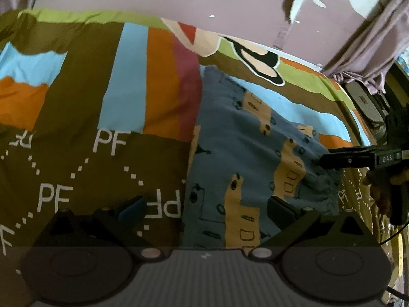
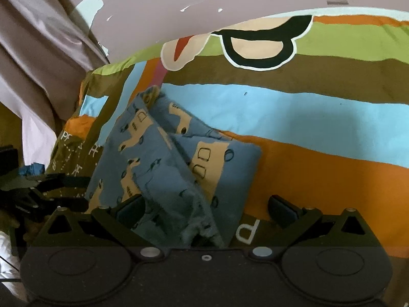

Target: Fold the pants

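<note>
Pants [image 2: 163, 163] are already folded into a compact bundle on the striped bedspread [image 2: 319, 107], near its edge by the curtain [image 2: 38, 64]. Both my grippers are spread wide and holding nothing: left gripper [image 1: 204, 208] hovers over one end, right gripper [image 2: 207, 208] over the fuzzy end. Maybe one last fold or tidy-up left, hard to tell from these angles.
</note>
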The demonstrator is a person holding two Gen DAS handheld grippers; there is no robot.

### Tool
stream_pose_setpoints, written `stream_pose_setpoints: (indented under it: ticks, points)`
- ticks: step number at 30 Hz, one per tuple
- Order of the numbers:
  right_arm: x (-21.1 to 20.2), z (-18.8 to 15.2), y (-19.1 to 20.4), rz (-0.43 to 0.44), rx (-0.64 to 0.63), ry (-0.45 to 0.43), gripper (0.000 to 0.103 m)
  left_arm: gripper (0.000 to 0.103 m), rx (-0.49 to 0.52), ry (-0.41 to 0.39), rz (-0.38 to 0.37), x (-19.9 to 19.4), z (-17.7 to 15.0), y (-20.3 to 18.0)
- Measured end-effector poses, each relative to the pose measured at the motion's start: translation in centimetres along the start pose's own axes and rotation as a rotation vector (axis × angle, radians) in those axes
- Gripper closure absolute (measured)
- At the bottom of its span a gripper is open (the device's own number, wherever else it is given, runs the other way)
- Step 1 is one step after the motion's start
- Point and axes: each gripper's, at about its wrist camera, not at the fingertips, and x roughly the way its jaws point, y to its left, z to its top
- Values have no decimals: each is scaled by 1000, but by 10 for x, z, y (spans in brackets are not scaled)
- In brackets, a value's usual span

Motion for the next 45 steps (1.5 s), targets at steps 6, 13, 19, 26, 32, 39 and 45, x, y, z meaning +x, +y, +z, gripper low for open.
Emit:
stream_pose_setpoints:
  ticks: [6,13,19,26,32,39,45]
  points:
    - [4,3,4,17,-64,19,1,0,12,2,-19,3,2,-3]
    - [2,8,1,94,-52,23,13,4,-19,-3,-68,2,2,4]
    - [2,11,-13,126,-7,33,31,18,-18,-18,-84,0,4,8]
    - [-3,12,-26,141,44,35,41,26,-5,-23,-115,-1,5,9]
    - [3,17,-15,122,-47,54,29,29,18,-7,-103,4,5,8]
    - [1,10,-4,42,-86,44,54,49,44,11,-53,4,6,4]
    - [0,5,14,-7,-103,41,73,63,66,36,-36,2,4,-5]
